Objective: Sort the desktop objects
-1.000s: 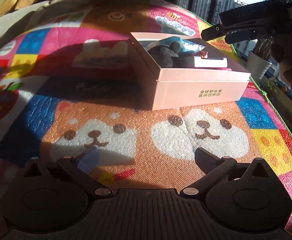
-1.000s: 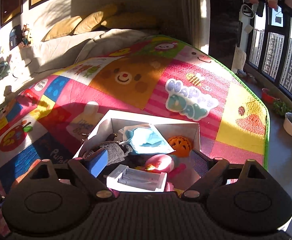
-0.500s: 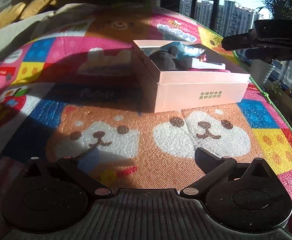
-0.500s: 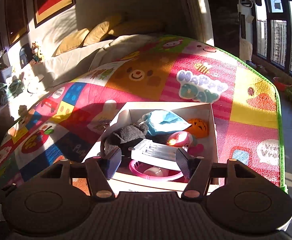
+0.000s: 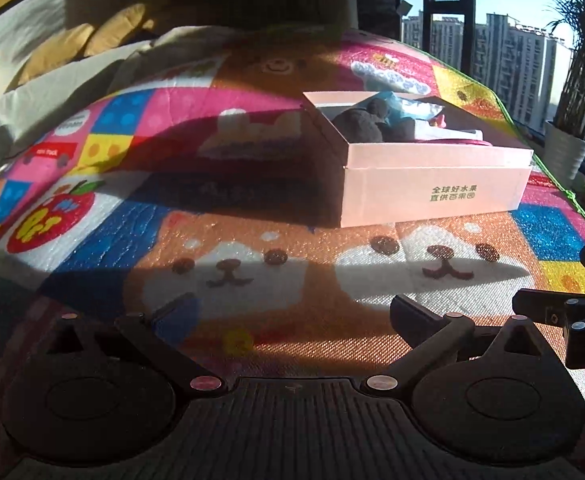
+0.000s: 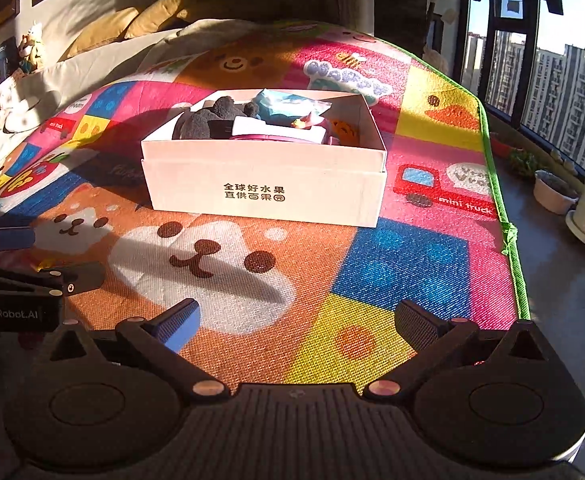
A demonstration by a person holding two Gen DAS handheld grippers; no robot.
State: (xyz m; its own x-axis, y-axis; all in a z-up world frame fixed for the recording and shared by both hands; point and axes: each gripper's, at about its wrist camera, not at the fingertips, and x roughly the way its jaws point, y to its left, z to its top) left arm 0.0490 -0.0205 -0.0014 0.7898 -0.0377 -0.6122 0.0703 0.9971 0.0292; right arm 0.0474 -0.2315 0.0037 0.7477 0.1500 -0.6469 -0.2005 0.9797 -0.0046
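A pale pink cardboard box stands on the colourful play mat. Inside it lie a dark grey plush, a blue cloth, a white tray, a pink item and an orange ball. My left gripper hangs open over the dog faces on the mat, nothing between its fingers. My right gripper is well short of the box, its jaws still opening wide with nothing between them. In the left wrist view the right gripper's fingers reach in from the right edge.
Yellow cushions and pale bedding lie beyond the mat. The mat's green edge runs along the right, with bare floor and white plant pots beside tall windows. The left gripper's fingers enter the right wrist view at the left edge.
My right gripper let go of the white tray into the box, opened wide, and pulled back and down away from the box. The left gripper has tilted slightly upward.
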